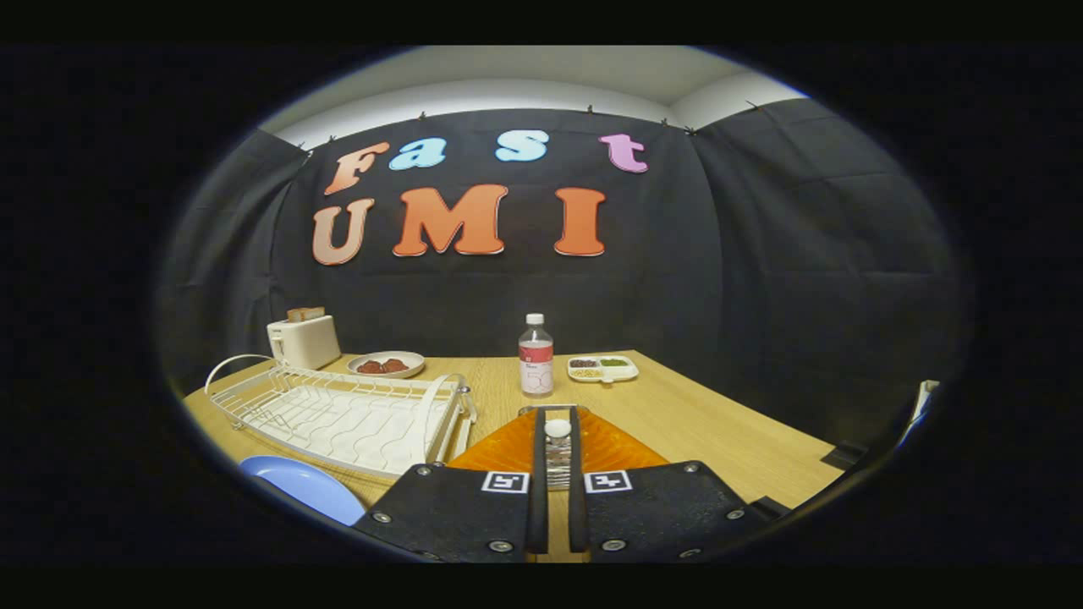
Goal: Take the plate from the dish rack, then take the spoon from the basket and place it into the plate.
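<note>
Gripper (556,474): fingers drawn close together, narrow gap, with a spoon (557,452) standing between them, its pale rounded end showing near the fingertips. Both fingers appear to press on it. Held upright, likely because it comes straight up out of the orange basket (609,448) just under and ahead of the fingers.

Plate (309,486), blue, lies flat on the bench (719,423) to the gripper's left, beside the near edge of the white dish rack (338,414), whose slots are vacant. So the plate step looks done; the spoon's carry to the plate remains.

Route: short swing leftward, past the rack's near corner and handle. Bench right of the basket is bare. Beyond: a bottle (536,355), a sectioned tray (602,368), a dish of food (386,364), a toaster (303,340), all well apart.
</note>
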`<action>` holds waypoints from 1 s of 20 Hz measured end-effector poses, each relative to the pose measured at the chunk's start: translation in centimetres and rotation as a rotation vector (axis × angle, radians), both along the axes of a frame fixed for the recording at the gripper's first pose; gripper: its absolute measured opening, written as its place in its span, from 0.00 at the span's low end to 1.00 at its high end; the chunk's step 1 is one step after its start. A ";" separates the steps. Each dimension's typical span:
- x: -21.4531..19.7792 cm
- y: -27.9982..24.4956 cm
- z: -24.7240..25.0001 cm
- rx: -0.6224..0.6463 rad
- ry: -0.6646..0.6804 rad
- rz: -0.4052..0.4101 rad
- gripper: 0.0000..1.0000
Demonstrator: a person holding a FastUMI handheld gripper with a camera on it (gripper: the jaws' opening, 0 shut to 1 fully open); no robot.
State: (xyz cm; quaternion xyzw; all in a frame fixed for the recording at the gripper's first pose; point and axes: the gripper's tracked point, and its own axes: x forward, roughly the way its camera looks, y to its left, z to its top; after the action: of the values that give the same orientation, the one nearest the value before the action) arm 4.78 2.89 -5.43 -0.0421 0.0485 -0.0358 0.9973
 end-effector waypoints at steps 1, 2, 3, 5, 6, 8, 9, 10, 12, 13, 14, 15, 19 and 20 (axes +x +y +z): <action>-0.4 0.2 0.8 -0.007 -0.011 0.002 0.10; -0.9 0.3 1.6 -0.009 -0.019 0.005 0.09; -1.5 0.5 2.4 -0.007 -0.027 0.009 0.09; -2.8 1.2 3.9 0.007 -0.042 0.026 0.09; -3.6 1.8 4.6 0.014 -0.048 0.039 0.09; -5.2 3.0 5.8 0.025 -0.059 0.070 0.09; -6.1 3.6 6.3 0.032 -0.066 0.087 0.09; -6.9 4.5 6.9 0.038 -0.074 0.107 0.09; -8.7 6.3 7.6 0.046 -0.085 0.152 0.09; -9.5 7.4 7.7 0.052 -0.084 0.177 0.09; -10.4 8.4 7.7 0.059 -0.081 0.202 0.09; -11.1 9.6 7.7 0.066 -0.081 0.229 0.09; -13.9 13.6 7.0 0.085 -0.077 0.317 0.09; -14.3 14.5 6.4 0.084 -0.072 0.335 0.09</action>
State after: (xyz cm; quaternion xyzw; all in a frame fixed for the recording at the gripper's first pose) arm -9.56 17.42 0.98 -0.0068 0.0065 0.1315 0.9913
